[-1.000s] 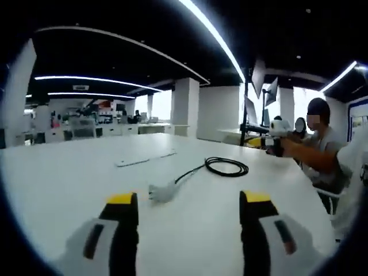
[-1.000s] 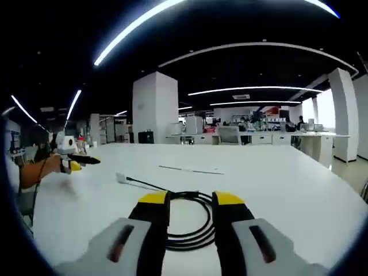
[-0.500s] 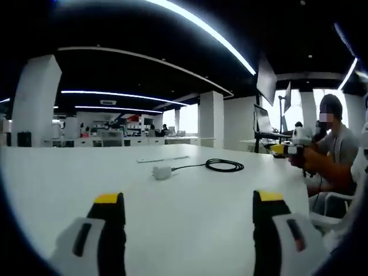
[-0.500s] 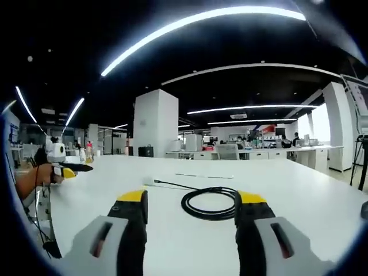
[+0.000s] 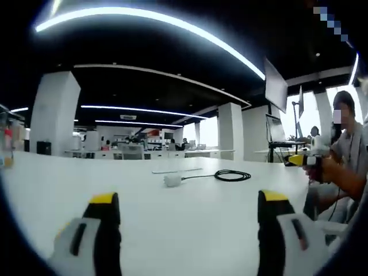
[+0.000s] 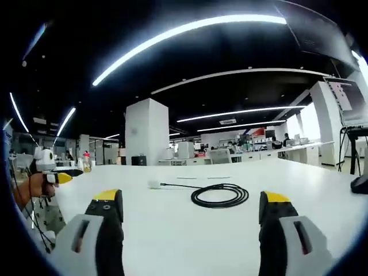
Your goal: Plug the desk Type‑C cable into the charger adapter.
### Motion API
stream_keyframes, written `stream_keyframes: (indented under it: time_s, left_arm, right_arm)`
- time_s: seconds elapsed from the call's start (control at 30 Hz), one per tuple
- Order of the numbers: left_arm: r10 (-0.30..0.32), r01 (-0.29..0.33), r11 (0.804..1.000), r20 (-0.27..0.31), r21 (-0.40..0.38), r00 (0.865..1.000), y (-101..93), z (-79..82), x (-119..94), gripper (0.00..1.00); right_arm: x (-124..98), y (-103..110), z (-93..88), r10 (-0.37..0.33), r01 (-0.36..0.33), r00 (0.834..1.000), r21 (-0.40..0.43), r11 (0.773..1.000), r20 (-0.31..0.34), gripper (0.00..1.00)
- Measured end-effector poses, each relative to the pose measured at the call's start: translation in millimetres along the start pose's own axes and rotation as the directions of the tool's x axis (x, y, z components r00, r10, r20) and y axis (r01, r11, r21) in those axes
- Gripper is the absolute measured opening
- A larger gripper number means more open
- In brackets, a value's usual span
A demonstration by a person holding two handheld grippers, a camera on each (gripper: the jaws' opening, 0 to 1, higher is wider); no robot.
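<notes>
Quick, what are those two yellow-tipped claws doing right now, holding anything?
Left gripper: jaws open, holding nothing.
Right gripper: jaws open, holding nothing.

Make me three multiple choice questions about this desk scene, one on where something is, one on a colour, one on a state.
1. Where does the coiled black cable lie?
A. on the white table
B. on the floor
C. in a claw

2. What colour are the claw tips?
A. red
B. yellow
C. green

3. How does the right claw stand?
A. shut on the cable
B. shut on the adapter
C. open, holding nothing

Answers: 1 A, the coil rests flat on the tabletop; 2 B, yellow caps top both jaws; 3 C, its jaws stand wide apart with bare table between them, the white adapter lying beyond.
</notes>
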State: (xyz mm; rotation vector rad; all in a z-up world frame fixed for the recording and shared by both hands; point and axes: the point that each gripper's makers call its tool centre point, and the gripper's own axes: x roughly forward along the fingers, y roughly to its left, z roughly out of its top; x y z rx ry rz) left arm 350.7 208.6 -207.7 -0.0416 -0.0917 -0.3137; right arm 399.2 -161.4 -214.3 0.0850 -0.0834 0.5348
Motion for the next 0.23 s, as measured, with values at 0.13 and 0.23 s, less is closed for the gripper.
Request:
stream_keyframes:
  time_s: [0.13,0.23]
  left_arm:
    - [0.029,-0.029,0.999,0.007,-0.027,1.000,7.2,-2.4,-4.6,1.00]
    - [0.048,-0.047,0.998,0.010,-0.041,0.999,10.7,-3.8,-8.1,1.00]
  right_arm:
    - [-1.5,2.4,-5.1,-0.008,0.008,1.000,-0.014,1.000,-0.015,1.00]
    - [-2.7,2.4,-6.0,-0.016,0.016,1.000,-0.006,1.000,-0.018,1.00]
